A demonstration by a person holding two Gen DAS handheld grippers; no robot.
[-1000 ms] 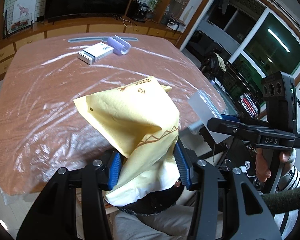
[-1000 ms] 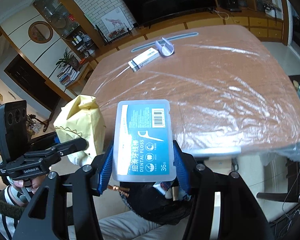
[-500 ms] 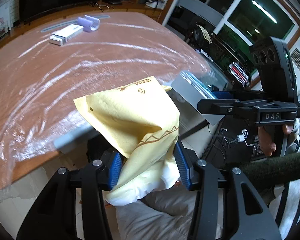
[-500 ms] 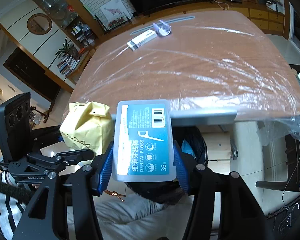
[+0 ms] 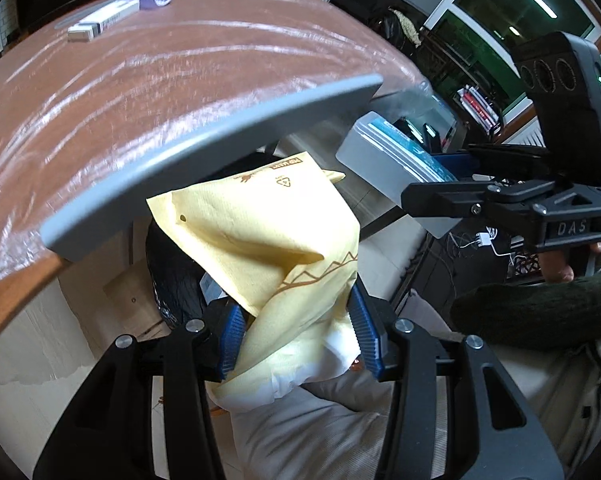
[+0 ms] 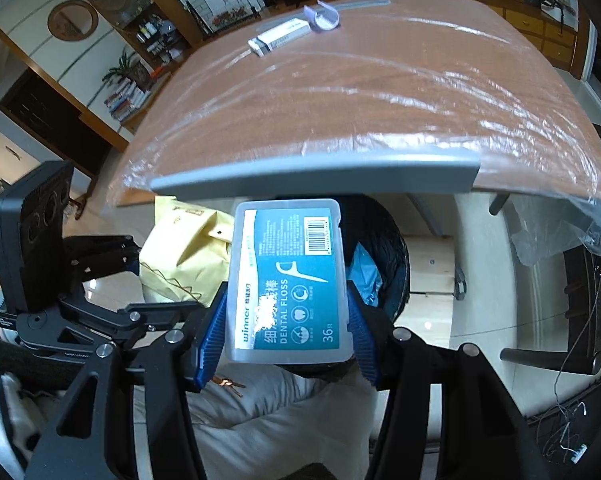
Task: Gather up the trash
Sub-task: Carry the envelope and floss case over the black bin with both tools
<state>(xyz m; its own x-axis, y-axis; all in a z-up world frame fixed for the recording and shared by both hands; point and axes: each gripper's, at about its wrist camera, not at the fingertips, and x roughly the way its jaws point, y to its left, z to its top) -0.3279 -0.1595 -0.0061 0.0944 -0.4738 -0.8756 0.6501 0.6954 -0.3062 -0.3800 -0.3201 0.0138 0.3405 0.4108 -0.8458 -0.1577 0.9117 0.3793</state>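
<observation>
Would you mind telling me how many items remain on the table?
2: a white box and a purple clip-like piece touching it, at the table's far edge. Nothing else shows.

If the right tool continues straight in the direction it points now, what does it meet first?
Most likely the black-lined trash bin below the table edge: the right tool, gripping the clear plastic dental floss box with the blue label, points down at its opening, though depth is uncertain.

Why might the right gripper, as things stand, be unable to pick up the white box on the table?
Probably not able: the right gripper is shut on the floss box, held below the table edge, and the white box lies at the far side.
</observation>
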